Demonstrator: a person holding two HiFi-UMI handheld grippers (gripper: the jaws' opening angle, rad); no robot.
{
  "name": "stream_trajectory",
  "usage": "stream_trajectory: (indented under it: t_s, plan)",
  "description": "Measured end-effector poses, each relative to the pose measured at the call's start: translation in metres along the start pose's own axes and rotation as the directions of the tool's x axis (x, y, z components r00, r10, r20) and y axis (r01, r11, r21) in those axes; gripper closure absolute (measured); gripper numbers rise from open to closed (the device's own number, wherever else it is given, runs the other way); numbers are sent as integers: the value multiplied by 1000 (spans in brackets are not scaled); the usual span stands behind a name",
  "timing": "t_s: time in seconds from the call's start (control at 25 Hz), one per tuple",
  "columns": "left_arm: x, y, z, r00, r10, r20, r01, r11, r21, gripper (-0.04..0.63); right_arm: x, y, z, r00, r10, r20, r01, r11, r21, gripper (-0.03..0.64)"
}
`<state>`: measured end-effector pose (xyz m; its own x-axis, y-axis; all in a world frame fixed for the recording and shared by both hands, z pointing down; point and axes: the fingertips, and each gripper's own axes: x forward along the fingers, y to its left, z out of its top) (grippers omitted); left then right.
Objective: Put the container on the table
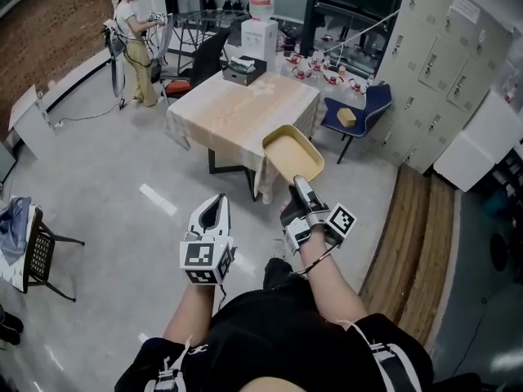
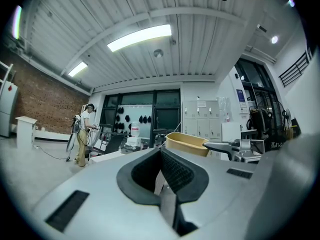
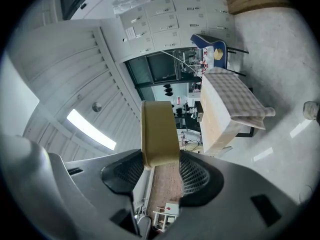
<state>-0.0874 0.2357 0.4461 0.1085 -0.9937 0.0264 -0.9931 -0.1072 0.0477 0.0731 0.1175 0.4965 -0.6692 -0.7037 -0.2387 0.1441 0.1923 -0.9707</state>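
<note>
Right gripper (image 1: 299, 184) is seen clamped on the rim of the yellow container (image 1: 292, 153), whose edge is pinched between the dark pads in the right gripper view. The container is carried out ahead of that gripper, held in the air and tilted. It is short of the near right corner of the table (image 1: 245, 109) and is not resting on it. The left gripper (image 1: 214, 209) is held alongside, a little lower in the head view, with its jaws pressed together and nothing between them.

The table is covered with a pale checked cloth, and a black box (image 1: 244, 70) is set at its far edge. A blue chair (image 1: 356, 109) is placed to the right of the table, with grey lockers (image 1: 433, 64) beyond it. A standing person (image 1: 133, 43) can be made out near the brick wall (image 1: 41, 31), across a grey floor.
</note>
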Motion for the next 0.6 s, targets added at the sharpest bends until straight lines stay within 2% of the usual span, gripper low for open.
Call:
stream_trajectory:
  t_s: [0.28, 0.6]
  plan:
    - [114, 40, -3, 1000, 10, -6, -10, 1000, 6, 584, 104, -38, 58, 1000, -3, -23, 3, 1000, 1, 383]
    - [303, 77, 17, 999, 34, -14, -34, 999, 14, 584, 258, -71, 174, 999, -11, -53, 11, 1000, 0, 383]
